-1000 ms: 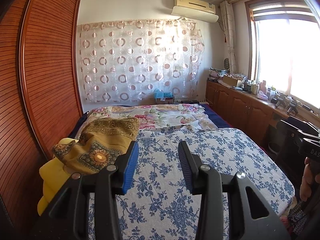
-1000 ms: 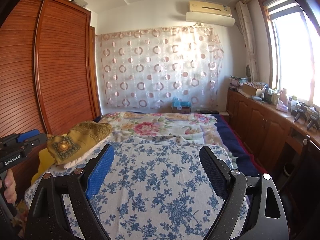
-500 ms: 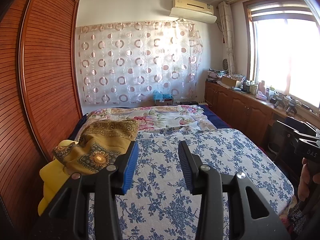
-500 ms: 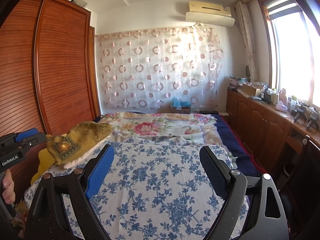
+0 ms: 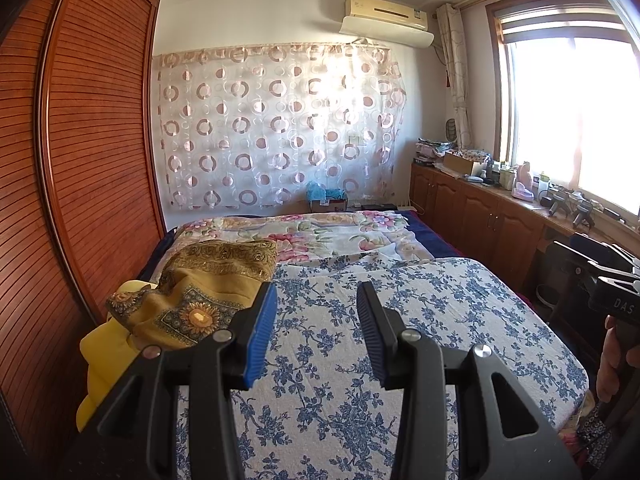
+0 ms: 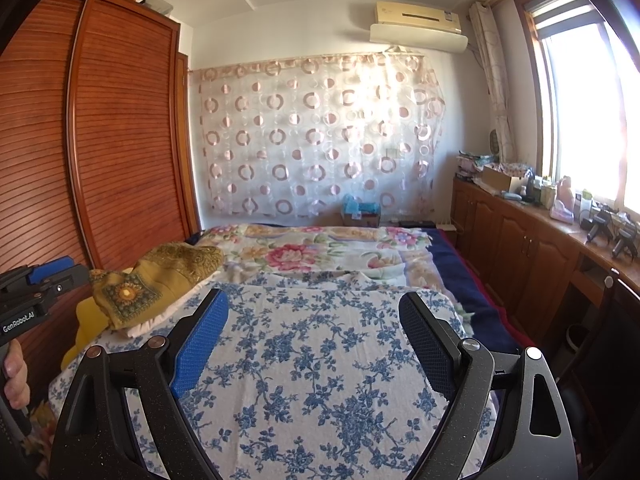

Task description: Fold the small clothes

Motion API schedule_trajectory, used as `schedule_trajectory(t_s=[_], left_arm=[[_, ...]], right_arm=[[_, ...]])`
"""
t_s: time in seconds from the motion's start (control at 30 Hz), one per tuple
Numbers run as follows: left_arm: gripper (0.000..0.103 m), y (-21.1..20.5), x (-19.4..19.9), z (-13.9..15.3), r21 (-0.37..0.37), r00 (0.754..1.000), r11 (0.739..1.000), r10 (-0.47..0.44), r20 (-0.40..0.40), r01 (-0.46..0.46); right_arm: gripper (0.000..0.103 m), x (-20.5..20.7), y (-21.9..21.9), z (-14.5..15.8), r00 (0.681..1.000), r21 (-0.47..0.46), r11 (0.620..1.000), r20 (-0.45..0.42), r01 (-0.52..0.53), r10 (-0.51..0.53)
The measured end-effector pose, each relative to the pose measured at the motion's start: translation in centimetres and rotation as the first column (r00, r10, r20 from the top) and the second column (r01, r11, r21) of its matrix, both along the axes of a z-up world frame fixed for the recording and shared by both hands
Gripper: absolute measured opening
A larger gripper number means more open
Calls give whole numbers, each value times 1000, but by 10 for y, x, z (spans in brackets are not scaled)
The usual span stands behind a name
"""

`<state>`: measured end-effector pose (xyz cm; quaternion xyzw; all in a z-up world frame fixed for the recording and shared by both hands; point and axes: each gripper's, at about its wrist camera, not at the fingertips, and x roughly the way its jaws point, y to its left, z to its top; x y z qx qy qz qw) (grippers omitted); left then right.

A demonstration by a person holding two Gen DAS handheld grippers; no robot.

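A mustard cloth with a gold sunflower print (image 5: pixel 200 292) lies bunched at the left edge of the bed, on top of a plain yellow garment (image 5: pixel 104 356). The right wrist view shows the same mustard cloth (image 6: pixel 160 276) resting on a pale folded piece (image 6: pixel 156 322). My left gripper (image 5: pixel 316 292) hovers over the blue-flowered sheet (image 5: pixel 420 320), just right of the pile, jaws partly apart with nothing between them. My right gripper (image 6: pixel 314 300) hangs over the middle of the sheet (image 6: pixel 320 360), spread wide and holding nothing.
A slatted wooden wardrobe (image 5: pixel 80 160) runs close along the bed's left side. Low cabinets (image 6: pixel 520 264) with clutter on top line the right wall under the window. A floral quilt (image 6: pixel 320 252) covers the far half of the bed. A hand (image 6: pixel 14 376) grips the other tool's handle.
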<state>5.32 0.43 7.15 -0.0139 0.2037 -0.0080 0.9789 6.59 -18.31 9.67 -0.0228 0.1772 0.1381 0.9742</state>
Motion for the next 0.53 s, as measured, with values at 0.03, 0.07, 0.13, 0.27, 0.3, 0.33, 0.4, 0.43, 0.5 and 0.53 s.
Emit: schedule_trajectory(t_s=[0.03, 0.07, 0.13, 0.27, 0.3, 0.33, 0.4, 0.43, 0.5, 0.53], left_arm=[[40, 0, -1, 0, 0, 1000, 1000, -1, 1, 1], [40, 0, 0, 0, 0, 1000, 1000, -1, 2, 1], [41, 0, 0, -1, 1, 1000, 1000, -1, 0, 1], [41, -2, -1, 2, 2, 1000, 1000, -2, 1, 2], [41, -1, -2, 3, 1, 1000, 1000, -2, 2, 2], [41, -1, -2, 4, 1, 1000, 1000, -2, 2, 2], [41, -2, -2, 4, 1, 1000, 1000, -2, 3, 2], [41, -2, -2, 5, 1, 1000, 1000, -2, 4, 2], [41, -1, -3, 7, 0, 1000, 1000, -3, 6, 3], [41, -2, -3, 7, 1, 1000, 1000, -2, 5, 2]], right_arm=[[89, 0, 0, 0, 1000, 0, 1000, 0, -1, 1], [89, 0, 0, 0, 1000, 0, 1000, 0, 0, 0], [89, 0, 0, 0, 1000, 0, 1000, 1, -1, 1], [89, 0, 0, 0, 1000, 1, 1000, 1, -1, 1], [89, 0, 0, 0, 1000, 0, 1000, 0, 0, 0], [89, 0, 0, 0, 1000, 0, 1000, 1, 0, 0], [89, 0, -1, 0, 1000, 1, 1000, 1, 0, 0], [89, 0, -1, -1, 1000, 1, 1000, 0, -1, 1], [89, 0, -1, -1, 1000, 1, 1000, 1, -1, 1], [89, 0, -1, -1, 1000, 1, 1000, 1, -1, 1]])
